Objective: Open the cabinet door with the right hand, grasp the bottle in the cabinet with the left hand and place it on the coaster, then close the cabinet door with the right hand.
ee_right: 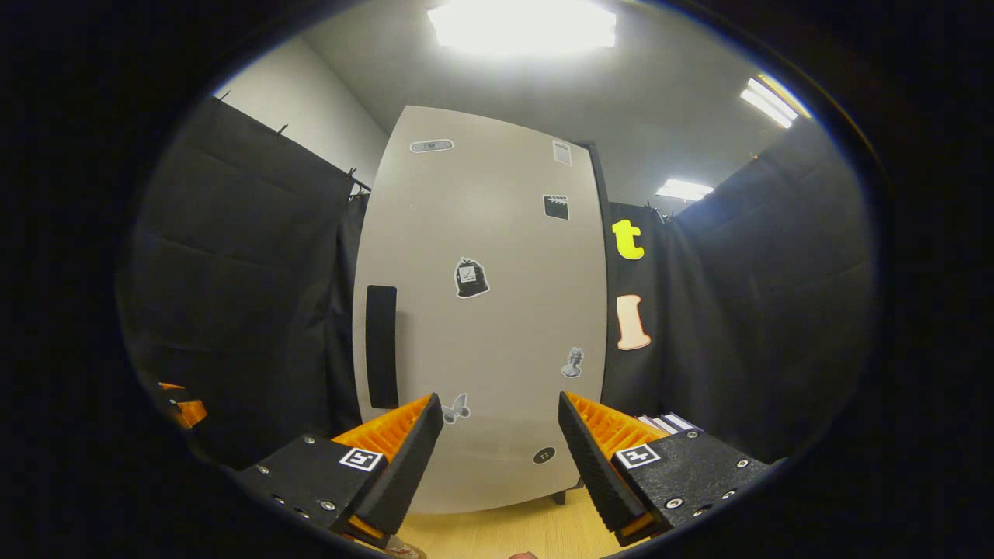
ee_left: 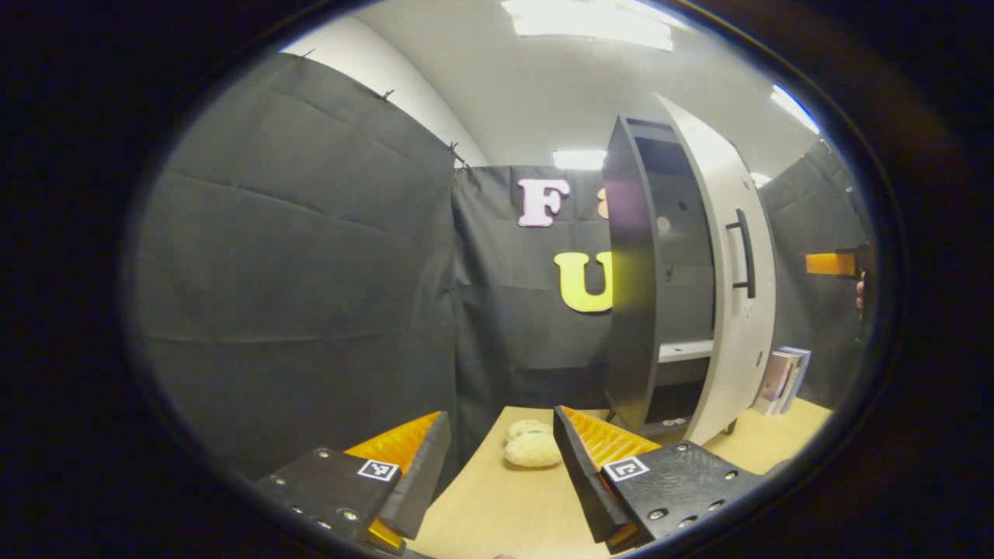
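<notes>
In the left gripper view a dark cabinet [ee_left: 629,287] stands on the wooden table, its pale door [ee_left: 726,295] swung partly open so that the shelves [ee_left: 685,349] show. The door carries a black handle [ee_left: 744,252]. My left gripper [ee_left: 501,419] is open and empty, well short of the cabinet. Two cream, fuzzy round pads [ee_left: 532,446] lie on the table just beyond its fingers. In the right gripper view my right gripper [ee_right: 498,400] is open and empty, facing the door's front [ee_right: 497,233]; the handle [ee_right: 380,345] is up and to the left of its fingers.
Several books [ee_left: 784,376] lean beside the cabinet, and also appear as books [ee_right: 660,423] in the right gripper view. Black cloth walls close in on all sides. The other gripper [ee_left: 835,264], with a hand, is at the far right of the left gripper view.
</notes>
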